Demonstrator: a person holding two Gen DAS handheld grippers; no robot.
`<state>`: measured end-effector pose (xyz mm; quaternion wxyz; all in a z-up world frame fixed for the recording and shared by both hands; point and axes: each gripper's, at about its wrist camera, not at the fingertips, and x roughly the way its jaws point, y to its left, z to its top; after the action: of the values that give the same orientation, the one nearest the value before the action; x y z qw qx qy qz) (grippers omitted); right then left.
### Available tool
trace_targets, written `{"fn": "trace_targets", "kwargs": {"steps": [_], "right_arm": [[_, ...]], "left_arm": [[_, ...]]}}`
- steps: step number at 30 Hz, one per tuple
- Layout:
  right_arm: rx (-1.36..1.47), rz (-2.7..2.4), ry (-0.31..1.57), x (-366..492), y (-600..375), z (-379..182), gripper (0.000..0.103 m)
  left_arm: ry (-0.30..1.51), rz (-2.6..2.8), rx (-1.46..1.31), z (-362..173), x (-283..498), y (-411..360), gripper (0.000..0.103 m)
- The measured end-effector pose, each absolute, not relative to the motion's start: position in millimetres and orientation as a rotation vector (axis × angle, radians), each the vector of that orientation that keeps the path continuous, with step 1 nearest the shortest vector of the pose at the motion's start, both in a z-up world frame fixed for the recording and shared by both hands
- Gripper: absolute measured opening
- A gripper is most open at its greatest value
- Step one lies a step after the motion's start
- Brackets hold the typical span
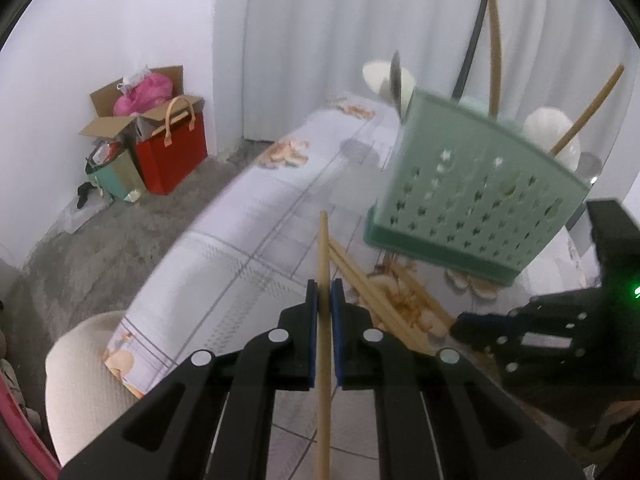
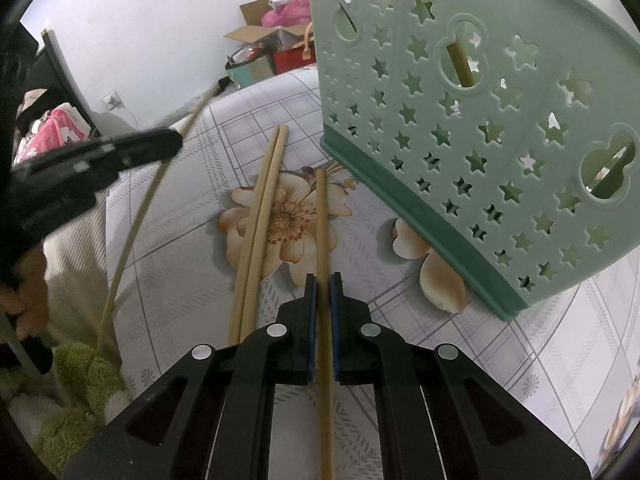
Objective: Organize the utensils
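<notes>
My left gripper (image 1: 324,292) is shut on a single wooden chopstick (image 1: 322,240), held a little above the flowered tablecloth (image 1: 240,240). In the right wrist view that gripper (image 2: 176,145) appears at the left with its chopstick (image 2: 160,184) slanting down. My right gripper (image 2: 323,280) is shut on another chopstick (image 2: 320,208) whose far end rests on the cloth (image 2: 440,352). Two loose chopsticks (image 2: 260,216) lie side by side left of it. The pale green star-holed utensil holder (image 2: 480,120) (image 1: 472,184) stands just beyond, with white spoons (image 1: 552,132) and chopsticks (image 1: 588,108) in it.
On the floor at the far left stand a red paper bag (image 1: 168,156) and an open cardboard box (image 1: 132,108) against the wall. A cream cushion (image 1: 88,368) sits beside the table's near corner. A green fluffy cloth (image 2: 80,380) lies at the lower left.
</notes>
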<state>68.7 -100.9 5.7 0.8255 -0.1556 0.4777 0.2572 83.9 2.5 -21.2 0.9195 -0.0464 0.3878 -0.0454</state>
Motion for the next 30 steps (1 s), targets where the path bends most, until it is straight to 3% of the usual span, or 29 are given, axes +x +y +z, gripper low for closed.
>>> {"fn": "trace_targets", "kwargs": {"steps": [17,30], "right_arm": [[-0.306,0.554,1.007,69,-106,4,0.005],[-0.281,0.541,0.999,68,-111,5,0.005]], "left_arm": [[0.58,-0.166,-0.165,56,74,11,0.006],[0.407,-0.343,-0.375,123,88,36,0.005]]}}
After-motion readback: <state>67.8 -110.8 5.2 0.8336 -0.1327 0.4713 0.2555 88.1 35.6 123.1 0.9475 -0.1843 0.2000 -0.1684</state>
